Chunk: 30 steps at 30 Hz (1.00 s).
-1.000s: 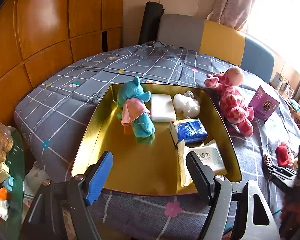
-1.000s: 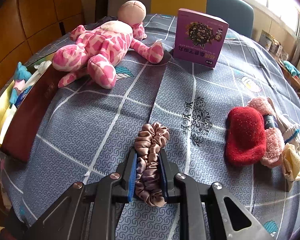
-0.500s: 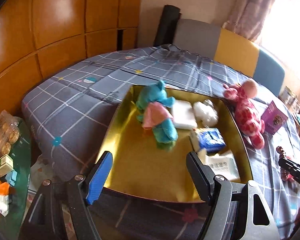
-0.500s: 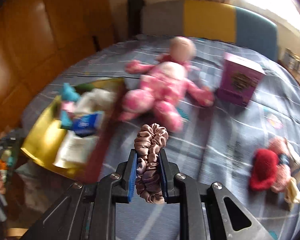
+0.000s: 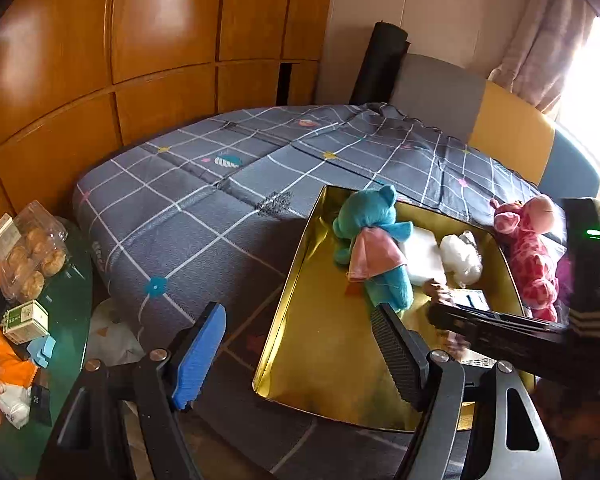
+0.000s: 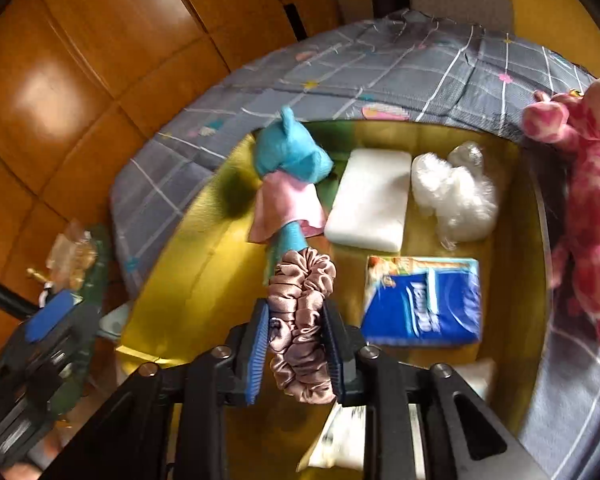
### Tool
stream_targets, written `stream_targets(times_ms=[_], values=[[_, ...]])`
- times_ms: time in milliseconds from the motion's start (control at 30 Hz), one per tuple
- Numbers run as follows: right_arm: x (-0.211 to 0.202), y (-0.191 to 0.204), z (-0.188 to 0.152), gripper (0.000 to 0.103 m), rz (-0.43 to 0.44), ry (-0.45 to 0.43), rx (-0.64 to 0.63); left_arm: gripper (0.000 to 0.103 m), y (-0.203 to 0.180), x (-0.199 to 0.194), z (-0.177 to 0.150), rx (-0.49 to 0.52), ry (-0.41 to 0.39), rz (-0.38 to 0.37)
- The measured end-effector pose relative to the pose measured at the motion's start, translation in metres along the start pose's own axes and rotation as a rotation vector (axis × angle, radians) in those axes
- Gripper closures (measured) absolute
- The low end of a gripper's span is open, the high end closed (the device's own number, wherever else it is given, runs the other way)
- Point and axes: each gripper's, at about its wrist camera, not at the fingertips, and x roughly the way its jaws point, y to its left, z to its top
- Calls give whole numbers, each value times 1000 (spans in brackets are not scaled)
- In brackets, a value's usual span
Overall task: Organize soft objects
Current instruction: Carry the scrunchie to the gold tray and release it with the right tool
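Observation:
My right gripper [image 6: 296, 344] is shut on a mauve satin scrunchie [image 6: 302, 320] and holds it above the gold tray [image 6: 188, 264]. The tray holds a teal plush with a pink cloth [image 6: 290, 176], a white pad [image 6: 368, 200], a clear wad [image 6: 454, 196], a blue tissue pack [image 6: 422, 304] and a wipes pack [image 6: 340, 444]. My left gripper [image 5: 296, 356] is open and empty, hovering at the tray's [image 5: 324, 344] near left corner. The right gripper [image 5: 500, 332] reaches in over the tray from the right. A pink giraffe plush [image 5: 532, 248] lies right of the tray.
The tray sits on a grey checked bedspread [image 5: 204, 216]. A green glass side table [image 5: 60, 320] with snack packs stands at the left. Wooden wall panels [image 5: 140, 40] rise behind. A grey, yellow and blue headboard [image 5: 500, 120] is at the back.
My right gripper has carried the scrunchie from the bedspread leftward to above the tray. My left gripper has drawn back and to the left, still open.

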Motion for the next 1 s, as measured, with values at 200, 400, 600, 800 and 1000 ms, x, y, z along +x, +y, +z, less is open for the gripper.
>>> stream_targets(times_ms=[200,400,600,800,1000], values=[[3,-6,-11,65,-23,6,3,27,1,7,-3,-2,20,1],[-29,-9,-26,64,-54,-83,-17,27,-7,5,-6,19,21,-10],[-65,-15,-47,62,-132,-170,-38,27,-16,-2,-6,45,4,-27],[-106,-41,-83,62,-218,-226,-50,27,-29,-10,-8,77,-9,-54],[-143,-79,-115,62,-307,-253,-21,27,-47,-17,-13,126,-13,-84]])
